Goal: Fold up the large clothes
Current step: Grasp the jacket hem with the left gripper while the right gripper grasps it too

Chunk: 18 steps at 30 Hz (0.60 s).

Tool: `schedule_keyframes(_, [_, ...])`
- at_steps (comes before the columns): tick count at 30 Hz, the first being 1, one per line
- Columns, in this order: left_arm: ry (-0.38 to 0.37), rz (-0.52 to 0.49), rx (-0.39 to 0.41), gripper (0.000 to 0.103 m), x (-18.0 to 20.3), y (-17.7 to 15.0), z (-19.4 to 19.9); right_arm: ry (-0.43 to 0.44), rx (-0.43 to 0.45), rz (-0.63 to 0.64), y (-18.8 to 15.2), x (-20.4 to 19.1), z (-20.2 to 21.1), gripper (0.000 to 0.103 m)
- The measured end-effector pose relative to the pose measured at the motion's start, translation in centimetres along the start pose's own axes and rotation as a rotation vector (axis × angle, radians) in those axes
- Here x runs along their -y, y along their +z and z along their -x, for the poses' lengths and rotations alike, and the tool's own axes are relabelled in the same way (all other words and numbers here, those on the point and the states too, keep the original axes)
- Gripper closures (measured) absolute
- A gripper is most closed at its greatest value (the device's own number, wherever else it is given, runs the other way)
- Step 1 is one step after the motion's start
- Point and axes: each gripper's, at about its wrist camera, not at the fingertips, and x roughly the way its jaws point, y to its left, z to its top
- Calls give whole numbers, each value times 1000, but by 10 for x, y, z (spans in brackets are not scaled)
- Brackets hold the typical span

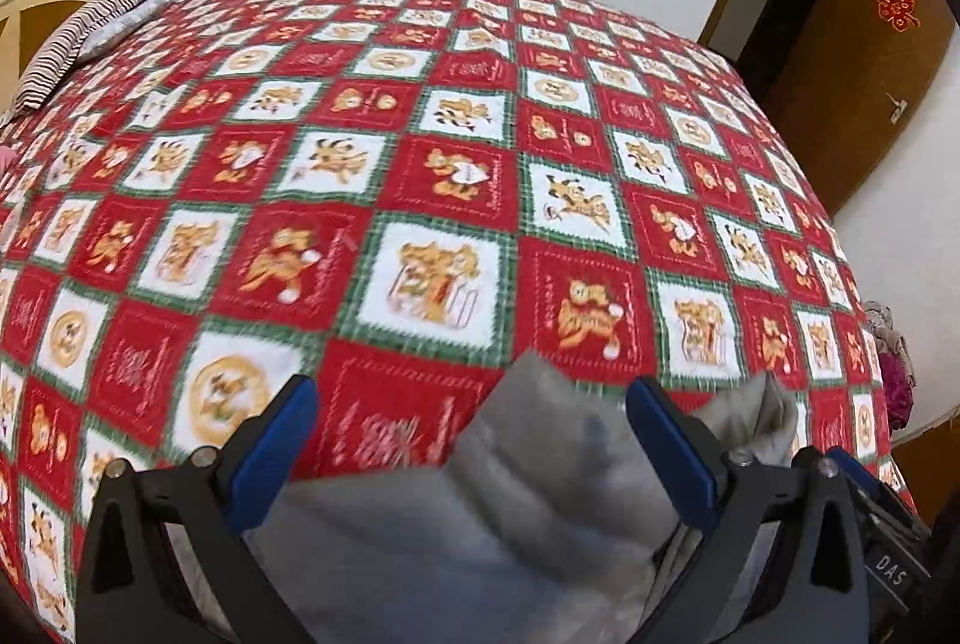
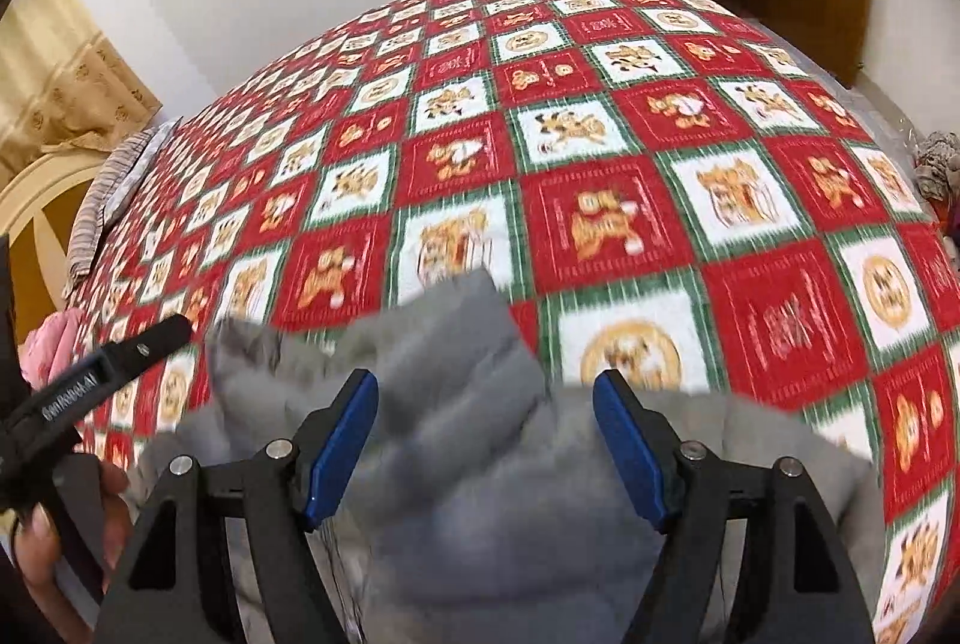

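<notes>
My left claw (image 1: 471,431) tilts steeply down at the bed (image 1: 420,134), released, its blue fingers (image 1: 273,455) spread wide. The grey jacket (image 1: 480,512) lies bunched beneath and between them, untouched. My right claw (image 2: 486,437) tilts likewise, released over the same jacket (image 2: 456,464).
</notes>
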Motion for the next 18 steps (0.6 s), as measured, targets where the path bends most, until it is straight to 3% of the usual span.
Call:
schedule_keyframes(5, [5, -57, 7, 0, 15, 6, -10, -17, 17, -9, 25, -5, -11, 25])
schedule_keyframes(8, [11, -91, 2, 0, 18, -5, -15, -31, -73, 26, 33, -15, -33, 25])
schedule_keyframes(10, [8, -105, -8, 5, 17, -12, -15, -81, -108, 79, 26, -20, -40, 25])
schedule_keyframes(11, [-17, -112, -10, 14, 14, -17, -12, -74, -113, 93, 22, -20, -40, 27])
schedule_keyframes(12, [-49, -115, -19, 26, 11, -21, -11, -66, -117, 103, 17, -19, -39, 36])
schedule_keyframes(13, [-69, -115, -26, 34, 10, -23, -10, -57, -128, 110, 12, -16, -36, 63])
schedule_keyframes(14, [-110, -115, -36, 49, 6, -28, -7, -51, -134, 106, 8, -12, -33, 80])
schedule_keyframes(18, [-172, -142, -43, 86, 2, -44, 8, -35, -89, 121, -7, -4, -7, 90])
